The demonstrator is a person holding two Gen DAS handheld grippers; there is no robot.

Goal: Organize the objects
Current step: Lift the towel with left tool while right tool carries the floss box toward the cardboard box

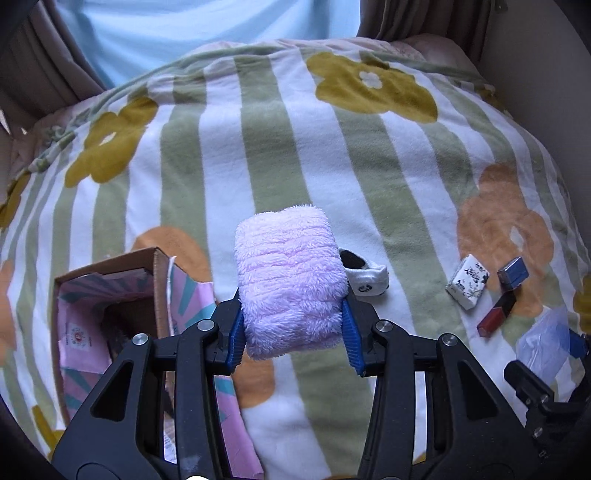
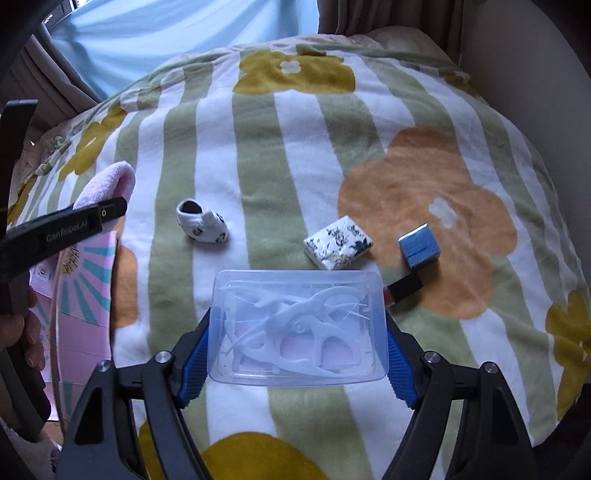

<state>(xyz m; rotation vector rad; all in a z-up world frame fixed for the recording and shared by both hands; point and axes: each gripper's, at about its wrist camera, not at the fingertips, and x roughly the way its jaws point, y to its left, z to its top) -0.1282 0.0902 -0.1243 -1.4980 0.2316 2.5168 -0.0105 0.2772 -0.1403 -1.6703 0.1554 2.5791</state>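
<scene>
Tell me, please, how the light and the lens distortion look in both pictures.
Left wrist view: soft daylight, bed blanket bulging from fisheye, pink fluffy cloth sharp. Right wrist view: same curved edges, slight glare on the clear plastic box, bluish curtain bright.

Your left gripper (image 1: 293, 334) and right gripper (image 2: 297, 356) have black linkage arms, silver screws and ribbed blue pads (image 2: 194, 363).

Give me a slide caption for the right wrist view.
Right gripper clamps a clear box of floss picks above the floral blanket.
</scene>
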